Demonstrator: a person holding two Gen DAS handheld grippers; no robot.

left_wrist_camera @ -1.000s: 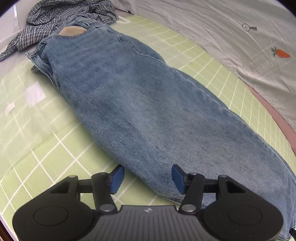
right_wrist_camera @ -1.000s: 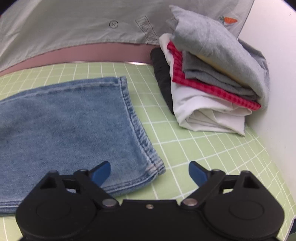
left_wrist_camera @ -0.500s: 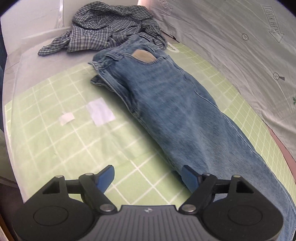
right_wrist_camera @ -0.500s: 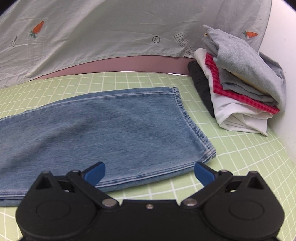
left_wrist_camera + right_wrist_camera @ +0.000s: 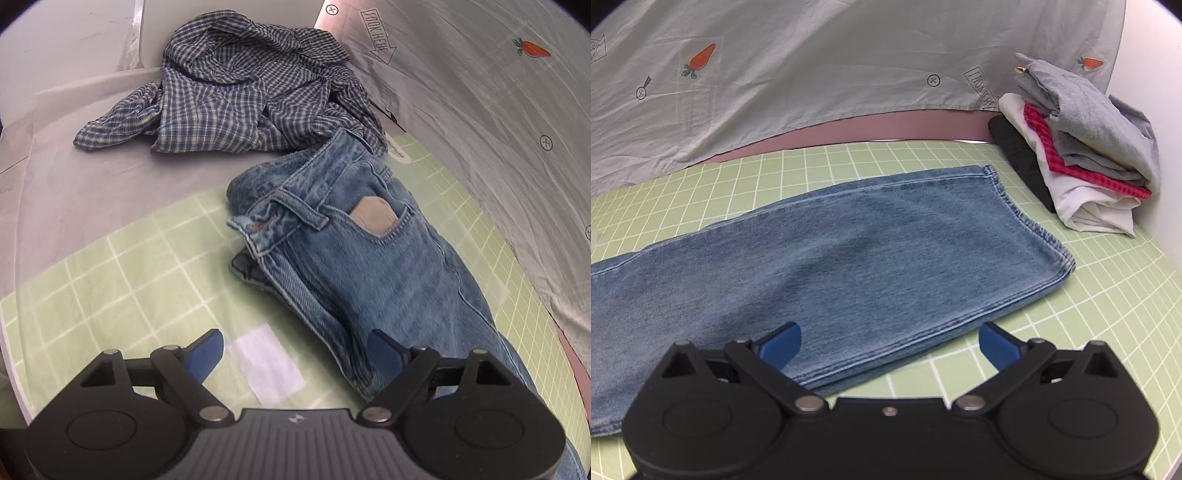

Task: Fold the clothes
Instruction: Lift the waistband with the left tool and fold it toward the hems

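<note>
A pair of blue jeans (image 5: 369,258) lies lengthwise on the green grid mat (image 5: 122,266), folded leg over leg. Its waistband and tan back patch show in the left wrist view. The leg hems (image 5: 1027,221) show in the right wrist view. My left gripper (image 5: 295,356) is open near the waist end, its right finger over the jeans' near edge and its left finger over the mat. Over the lower leg, my right gripper (image 5: 890,341) hangs open and holds nothing.
A crumpled blue checked shirt (image 5: 236,92) lies beyond the waistband on grey cloth. A stack of folded clothes (image 5: 1078,147) sits right of the hems by a white wall. A grey printed sheet (image 5: 812,66) hangs behind. White tape patches (image 5: 269,365) mark the mat.
My left gripper has travelled along the jeans from the leg to the waist end and opened wider. My right gripper has backed away from the hems, leftward, and opened wider.
</note>
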